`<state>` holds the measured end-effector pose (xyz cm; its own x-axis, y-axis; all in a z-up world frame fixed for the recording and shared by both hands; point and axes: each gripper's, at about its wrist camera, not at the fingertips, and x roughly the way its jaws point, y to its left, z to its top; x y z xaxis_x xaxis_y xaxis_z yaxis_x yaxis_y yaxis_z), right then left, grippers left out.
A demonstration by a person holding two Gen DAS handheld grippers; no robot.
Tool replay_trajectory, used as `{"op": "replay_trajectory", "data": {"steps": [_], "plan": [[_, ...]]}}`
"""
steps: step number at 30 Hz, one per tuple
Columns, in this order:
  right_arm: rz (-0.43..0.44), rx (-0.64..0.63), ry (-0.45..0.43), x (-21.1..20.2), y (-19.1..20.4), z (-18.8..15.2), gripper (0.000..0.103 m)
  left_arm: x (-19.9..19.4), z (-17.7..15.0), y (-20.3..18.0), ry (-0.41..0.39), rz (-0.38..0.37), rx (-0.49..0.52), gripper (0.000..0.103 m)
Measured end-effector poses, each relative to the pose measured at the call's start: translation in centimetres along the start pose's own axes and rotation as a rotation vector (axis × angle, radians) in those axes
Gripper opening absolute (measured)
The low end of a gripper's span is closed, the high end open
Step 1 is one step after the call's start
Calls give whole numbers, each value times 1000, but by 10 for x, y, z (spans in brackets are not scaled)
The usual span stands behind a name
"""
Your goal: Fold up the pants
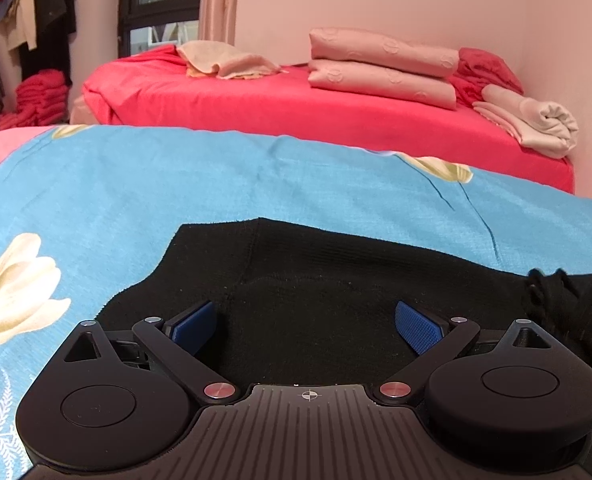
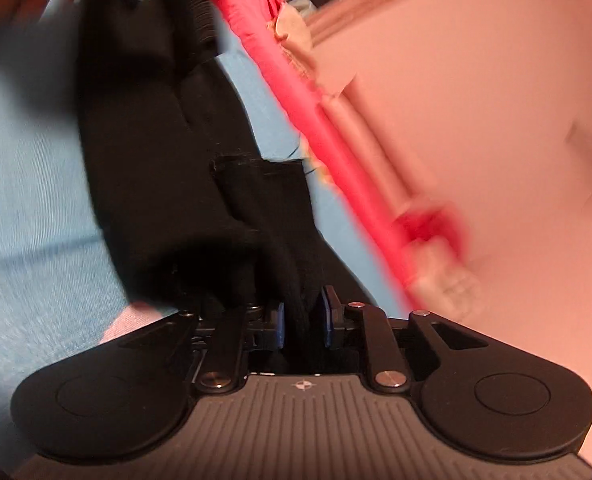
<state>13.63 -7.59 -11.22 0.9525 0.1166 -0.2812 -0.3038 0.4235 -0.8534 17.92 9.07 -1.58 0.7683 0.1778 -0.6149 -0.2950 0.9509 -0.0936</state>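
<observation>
On the near blue floral bedsheet (image 1: 176, 184) lie the black knit pants (image 1: 315, 280). The left gripper (image 1: 307, 324) hovers over them, its blue pads spread wide, holding nothing. The right gripper (image 2: 301, 318), its view blurred and tilted, has its pads pinched on a bunched fold of the pants (image 2: 156, 152). A red bed (image 1: 296, 112) stands beyond.

Each hand-held gripper (image 1: 309, 326) (image 2: 303, 320) is showing matte black round housings, a ribbed grey centre plate with a small crosshair mark, silver screws and blue textured pads (image 1: 419, 330); the right view is blurring, so its pads seem alike.
</observation>
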Motion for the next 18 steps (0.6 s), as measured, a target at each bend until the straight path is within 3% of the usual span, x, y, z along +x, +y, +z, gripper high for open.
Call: {"op": "replay_trajectory", "data": {"steps": [3,5,9,11,14,16,18], "plan": [[34,112,3,-7,-21,4,21,1,1,1,2,-9,-7,103],[-2,133,-11,-12,-25,8,21,1,1,0,2,-6,-1,103],[7,33,-17,-10,1,12,23,0,0,0,2,-7,1,103],[-73,-100,-44,-13,20,9,24,-3,2,3,0,-10,0,103],[-121,-175,-91,-27,25,6,50,-17,11,6,-31,-14,-22,103],[-156,-163,-116,-34,18,2,76,-30,18,2,-62,-28,-31,103],[-160,-134,-119,-41,11,1,84,-40,26,-9,-79,-42,-24,103]]}}
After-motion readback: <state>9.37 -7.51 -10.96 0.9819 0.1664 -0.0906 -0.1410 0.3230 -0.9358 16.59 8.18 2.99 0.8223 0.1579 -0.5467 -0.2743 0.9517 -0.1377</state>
